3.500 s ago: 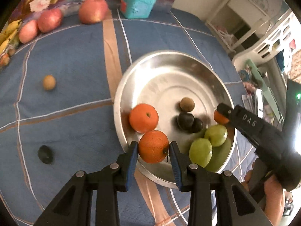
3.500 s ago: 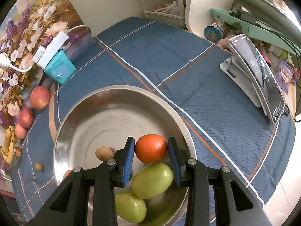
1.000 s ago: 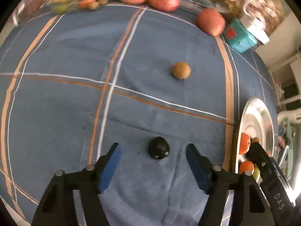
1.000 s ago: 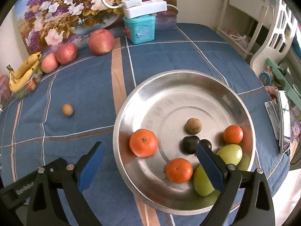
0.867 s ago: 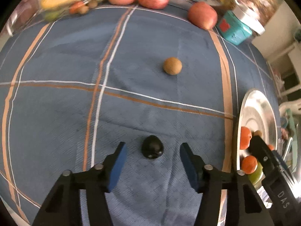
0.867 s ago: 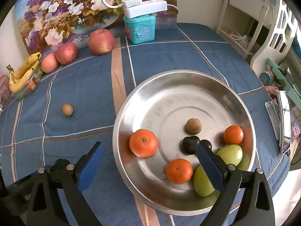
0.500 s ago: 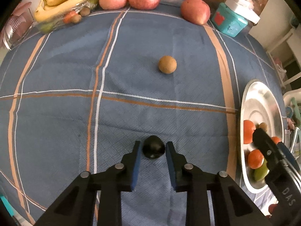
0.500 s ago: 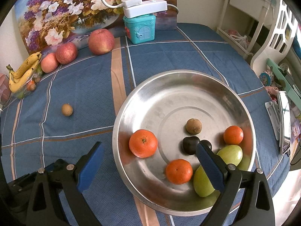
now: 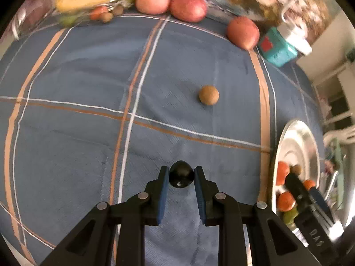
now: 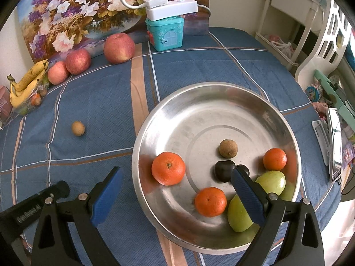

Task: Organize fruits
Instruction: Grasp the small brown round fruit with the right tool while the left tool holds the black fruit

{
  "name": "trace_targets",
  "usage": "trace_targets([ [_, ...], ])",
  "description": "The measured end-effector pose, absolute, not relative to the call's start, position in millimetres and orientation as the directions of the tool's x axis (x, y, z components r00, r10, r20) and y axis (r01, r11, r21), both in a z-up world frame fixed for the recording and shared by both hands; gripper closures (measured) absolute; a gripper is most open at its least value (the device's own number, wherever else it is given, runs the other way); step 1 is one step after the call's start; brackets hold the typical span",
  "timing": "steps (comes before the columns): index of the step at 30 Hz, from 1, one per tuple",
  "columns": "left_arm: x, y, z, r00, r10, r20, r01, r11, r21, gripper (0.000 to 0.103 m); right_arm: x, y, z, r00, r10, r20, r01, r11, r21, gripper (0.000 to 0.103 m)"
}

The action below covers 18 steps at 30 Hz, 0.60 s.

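Dark plum, small, glossy, nearly black, pinched btwn left tongs' pads, above blue cloth. Brown round fruit loose on cloth, well apart from steel bowl. In bowl: 3 tangerines, 2 green fruits at near-right rim, 2 dark plums touching, 1 brown fruit near centre.

I logged a blue tablecloth with orange and white stripes covering the table. At its far edge stood a teal house-shaped box with a white power strip lying on top, its cable running up out of frame. A floral painting leaned behind them. On the right I noted a phone on a white stand and a white chair beside the table.
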<state>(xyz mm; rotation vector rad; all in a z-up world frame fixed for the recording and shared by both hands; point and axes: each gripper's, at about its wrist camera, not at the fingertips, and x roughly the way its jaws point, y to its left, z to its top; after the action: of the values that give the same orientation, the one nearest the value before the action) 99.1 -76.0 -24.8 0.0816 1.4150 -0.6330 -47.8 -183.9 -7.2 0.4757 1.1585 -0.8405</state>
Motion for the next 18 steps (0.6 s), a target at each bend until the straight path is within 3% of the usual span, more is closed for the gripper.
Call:
trace_targets([
  [12,152,-37,-13,0.023,-0.522,-0.853,0.276,0.823,-0.496,0.078,-16,-169,-5,0.254,-0.304,-0.918,0.722,0.691,-0.029,0.006],
  [18,181,-23,-21,0.055,-0.535,-0.843,0.206,0.832,-0.514,0.078,24,-155,-5,0.324,-0.278,-0.904,0.639,0.769,-0.007,0.006],
])
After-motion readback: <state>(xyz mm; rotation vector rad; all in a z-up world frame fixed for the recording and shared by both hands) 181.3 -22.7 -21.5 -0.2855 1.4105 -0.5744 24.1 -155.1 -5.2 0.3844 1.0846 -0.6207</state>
